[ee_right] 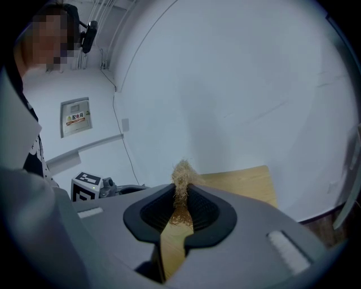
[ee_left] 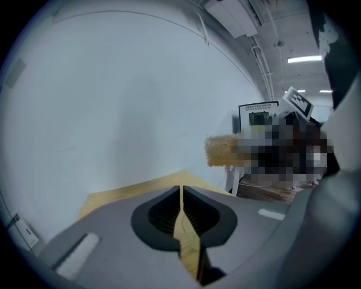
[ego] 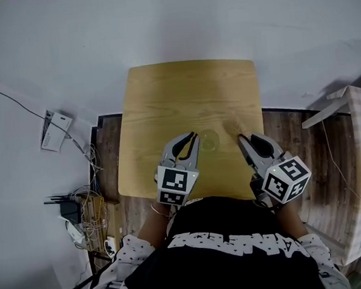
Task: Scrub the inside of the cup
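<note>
Holding scrub pad (ee_right: 181,169) pinched in right gripper (ee_right: 181,189); left gripper (ee_left: 180,192) closed, empty. Cup (ego: 210,140) stands free between them. Scrubbing not begun. Next, likely: left opens, steadies cup; pad goes in.

Only a cup (ego: 210,140), seemingly, interrupts the open tabletop (ego: 181,90).

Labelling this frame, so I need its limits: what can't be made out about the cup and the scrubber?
Cup: head view, small and clear against the table; its inside cannot be read. Neither gripper view shows it.
Scrubber: right gripper view, only a tuft shows; the right claw, shut on it, hides the rest.
Scrubber again: left gripper view, a mosaic patch covers one end.
</note>
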Demonstrator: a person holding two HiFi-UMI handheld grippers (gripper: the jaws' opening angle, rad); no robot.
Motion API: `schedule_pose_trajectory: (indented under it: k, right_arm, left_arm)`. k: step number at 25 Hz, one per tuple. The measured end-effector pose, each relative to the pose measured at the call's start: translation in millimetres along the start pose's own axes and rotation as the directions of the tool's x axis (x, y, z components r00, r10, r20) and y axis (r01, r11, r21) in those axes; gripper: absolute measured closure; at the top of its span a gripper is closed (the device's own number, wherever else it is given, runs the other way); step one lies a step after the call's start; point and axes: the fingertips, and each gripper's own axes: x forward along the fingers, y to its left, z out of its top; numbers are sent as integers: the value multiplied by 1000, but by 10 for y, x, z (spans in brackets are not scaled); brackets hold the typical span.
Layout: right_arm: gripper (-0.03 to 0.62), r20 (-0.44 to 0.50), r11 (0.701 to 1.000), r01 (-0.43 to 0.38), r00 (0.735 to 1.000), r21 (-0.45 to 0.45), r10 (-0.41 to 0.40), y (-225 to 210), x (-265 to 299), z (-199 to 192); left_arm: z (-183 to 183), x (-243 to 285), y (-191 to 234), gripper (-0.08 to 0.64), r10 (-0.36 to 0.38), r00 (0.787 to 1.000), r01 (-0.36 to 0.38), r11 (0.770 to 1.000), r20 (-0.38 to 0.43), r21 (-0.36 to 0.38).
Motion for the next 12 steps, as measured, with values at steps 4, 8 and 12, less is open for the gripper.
schedule_pose_trajectory:
  k: [4, 8, 12]
  right_arm:
    - [517, 11, 1000, -24, 1000, -3, 24, 24, 12, 34]
    - [518, 12, 999, -42, 999, -8, 42, 36, 20, 51]
    - [518, 12, 998, -54, 998, -11, 54, 50, 4, 53]
  left_arm:
    - [90, -48, 9, 558, 12, 1000, -12, 1000, 7, 25]
    - [177, -83, 5, 558, 22, 1000, -22, 999, 19, 36]
    - [176, -103, -33, 558, 25, 1000, -25, 999, 10, 41]
